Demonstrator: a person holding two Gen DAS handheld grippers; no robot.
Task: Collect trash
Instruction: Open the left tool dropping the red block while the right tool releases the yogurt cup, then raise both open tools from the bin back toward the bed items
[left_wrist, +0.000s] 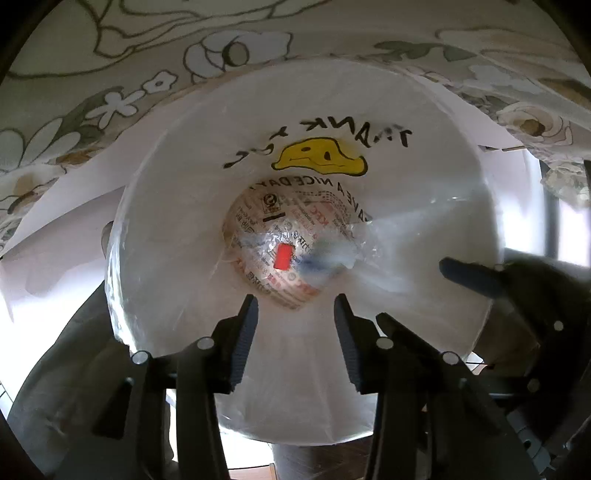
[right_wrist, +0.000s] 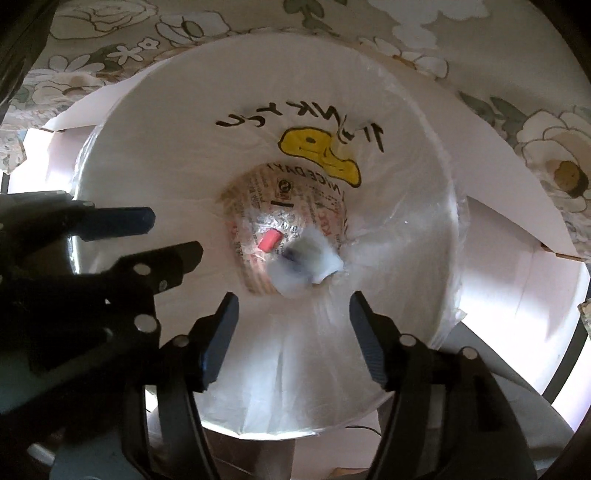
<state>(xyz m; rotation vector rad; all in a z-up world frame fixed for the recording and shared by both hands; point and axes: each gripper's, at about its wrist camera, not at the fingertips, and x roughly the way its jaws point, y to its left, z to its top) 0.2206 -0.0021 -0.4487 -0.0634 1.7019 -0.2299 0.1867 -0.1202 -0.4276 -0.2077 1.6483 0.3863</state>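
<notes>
Both cameras look straight down into a white plastic bag (left_wrist: 177, 236) that lines a round bin. The bag has a yellow smiley face (left_wrist: 321, 157) and black "THANK YOU" letters printed on its far side. At the bottom of the bag lies the trash: printed wrapping paper (left_wrist: 273, 221) with red and black words, a small red piece (left_wrist: 282, 257) on top of it, and a blurry white and blue crumpled thing (left_wrist: 325, 258) just beside the red piece. The left hand-held gripper (left_wrist: 295, 325) hangs over the near side of the bag with its two fingers apart, and nothing is between them. The right hand-held gripper (right_wrist: 293, 321) also points down over the bag with its fingers apart, a bit wider, and nothing is between them. In the left view the other gripper's dark fingertip pokes in from the right edge, and in the right view the other gripper fills the left side. White cardboard flaps (right_wrist: 517, 158) stick out around the bin. Behind it all is a cloth with a flower pattern (left_wrist: 122, 99)
</notes>
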